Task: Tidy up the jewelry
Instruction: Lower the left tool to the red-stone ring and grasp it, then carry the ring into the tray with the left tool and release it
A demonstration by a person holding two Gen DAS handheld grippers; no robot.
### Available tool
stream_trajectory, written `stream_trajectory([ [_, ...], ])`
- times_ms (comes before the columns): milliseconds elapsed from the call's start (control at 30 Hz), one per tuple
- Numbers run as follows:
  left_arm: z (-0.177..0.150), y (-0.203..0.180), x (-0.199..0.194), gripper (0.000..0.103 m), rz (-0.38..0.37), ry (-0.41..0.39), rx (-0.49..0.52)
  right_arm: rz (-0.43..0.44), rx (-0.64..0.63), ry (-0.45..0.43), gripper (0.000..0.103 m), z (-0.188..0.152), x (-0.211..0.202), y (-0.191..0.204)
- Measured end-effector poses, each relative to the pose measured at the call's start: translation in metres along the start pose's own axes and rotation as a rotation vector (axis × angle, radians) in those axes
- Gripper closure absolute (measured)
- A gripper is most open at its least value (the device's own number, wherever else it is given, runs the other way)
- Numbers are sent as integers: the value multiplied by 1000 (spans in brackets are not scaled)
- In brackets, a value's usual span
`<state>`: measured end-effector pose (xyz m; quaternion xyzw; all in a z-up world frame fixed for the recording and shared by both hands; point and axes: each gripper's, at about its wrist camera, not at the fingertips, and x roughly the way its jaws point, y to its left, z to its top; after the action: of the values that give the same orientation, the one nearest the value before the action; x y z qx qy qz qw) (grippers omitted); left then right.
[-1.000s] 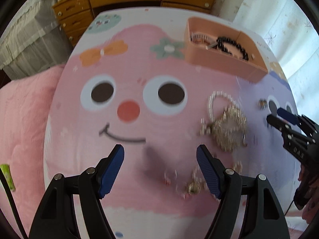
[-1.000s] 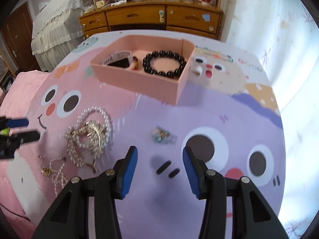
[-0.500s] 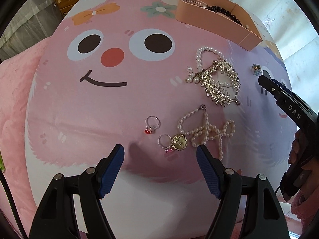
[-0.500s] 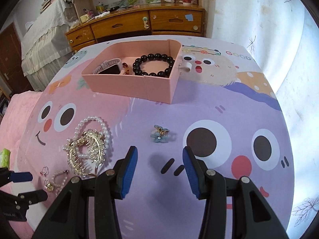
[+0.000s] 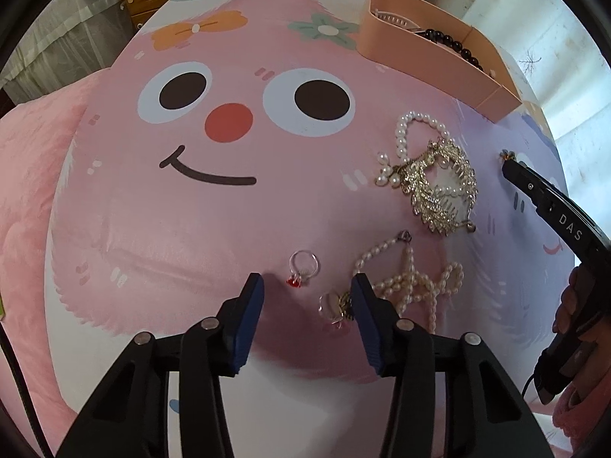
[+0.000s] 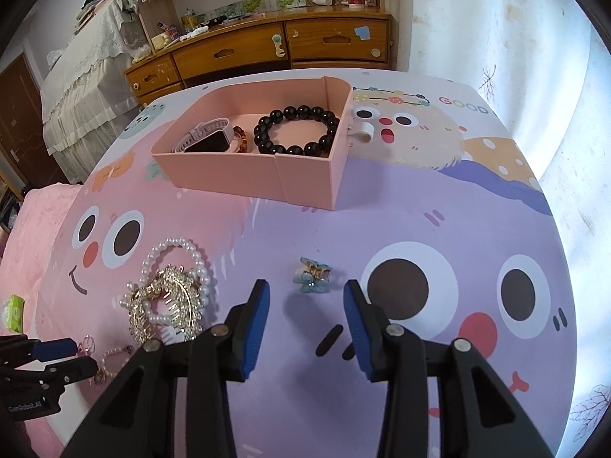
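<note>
My left gripper (image 5: 307, 286) is open, low over the cartoon cloth, with a red-stone ring (image 5: 303, 265) just ahead between its fingers and a second ring with a gold pendant (image 5: 336, 301) by its right finger. A pearl necklace (image 5: 412, 280) lies to the right, a gold hair comb on a pearl bracelet (image 5: 439, 183) farther off. My right gripper (image 6: 306, 294) is open, with a small blue hair clip (image 6: 313, 274) just ahead of it. The pink box (image 6: 305, 179) holds a black bead bracelet (image 6: 298, 129) and a watch (image 6: 206, 139).
The right gripper's arm (image 5: 553, 206) shows at the right of the left wrist view. The left gripper (image 6: 57, 355) shows at the lower left of the right wrist view. A wooden dresser (image 6: 267, 49) and a covered bed (image 6: 88, 76) stand beyond the table. A green packet (image 6: 13, 313) lies at the left.
My left gripper has narrowed its opening and moved forward and down toward the two rings. My right gripper has moved closer to the blue hair clip.
</note>
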<state>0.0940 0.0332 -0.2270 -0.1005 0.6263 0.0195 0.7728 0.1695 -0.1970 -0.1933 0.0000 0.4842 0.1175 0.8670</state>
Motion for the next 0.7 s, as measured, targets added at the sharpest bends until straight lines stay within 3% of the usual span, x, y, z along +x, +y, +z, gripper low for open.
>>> stream_trajectory([
  [200,8,-5,4,71,23,-23,27,4,7,-2,74,2,3,-1],
  [267,8,-7,5,74,36,-25,37,8,12,5,82,2,4,-1],
  [333,9,-9,4,89,50,-29,47,15,19,6,83,3,5,-3],
  [700,7,-7,1,90,46,-43,69,48,13,-9,83,4,4,-4],
])
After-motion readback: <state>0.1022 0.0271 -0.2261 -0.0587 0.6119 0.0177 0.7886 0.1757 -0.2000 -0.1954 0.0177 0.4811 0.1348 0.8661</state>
